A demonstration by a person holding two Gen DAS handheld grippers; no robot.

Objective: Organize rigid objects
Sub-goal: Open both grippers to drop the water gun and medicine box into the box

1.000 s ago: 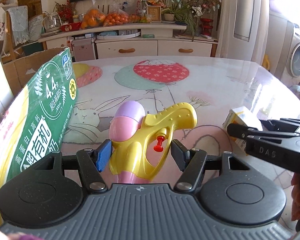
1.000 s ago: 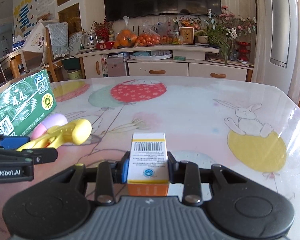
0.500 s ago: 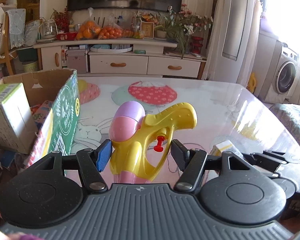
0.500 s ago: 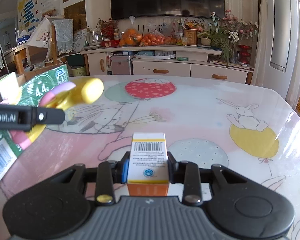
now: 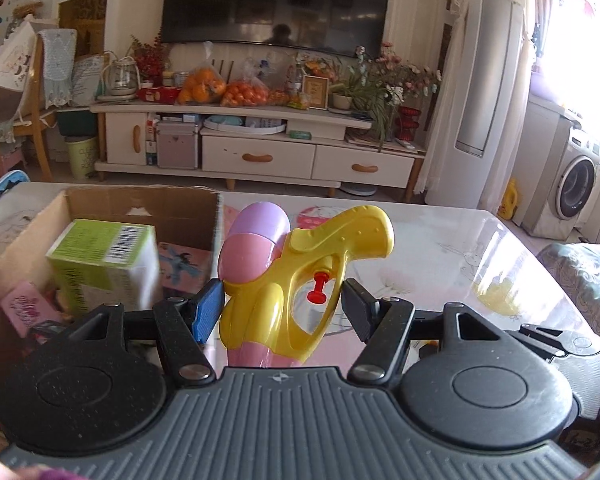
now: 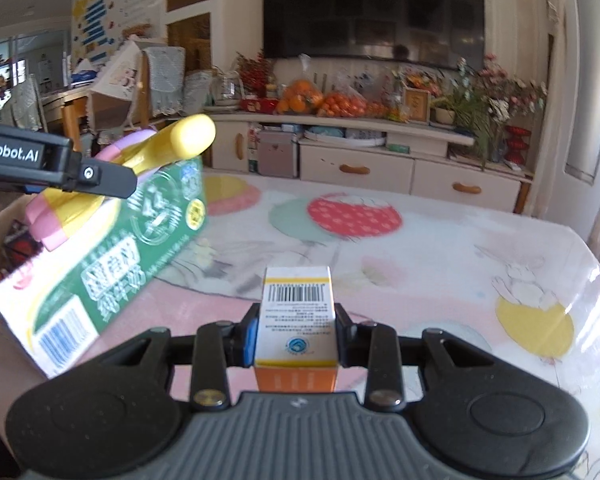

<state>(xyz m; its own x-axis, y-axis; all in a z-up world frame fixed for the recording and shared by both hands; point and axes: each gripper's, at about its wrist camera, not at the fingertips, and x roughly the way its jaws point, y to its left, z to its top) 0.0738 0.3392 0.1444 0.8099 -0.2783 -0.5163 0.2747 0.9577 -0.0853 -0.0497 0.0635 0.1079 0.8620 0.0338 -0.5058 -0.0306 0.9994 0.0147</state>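
The left claw (image 5: 279, 308) pinches a toy water pistol (image 5: 300, 276) across its glossy yellow plastic grip, held in the air with the handle pointing up; it has a rounded pink and lilac tank and a small red trigger. Just left of it and lower sits an open cardboard box (image 5: 140, 200) at the table's left edge, holding a green carton (image 5: 100, 256) and pink packets, with some room left near its right wall. The right claw (image 6: 296, 330) grips a small white medicine box (image 6: 297, 320) with a barcode and an orange end, above the table (image 6: 440, 260). The table's glossy cartoon-print cover lies open toward the far and right edges.
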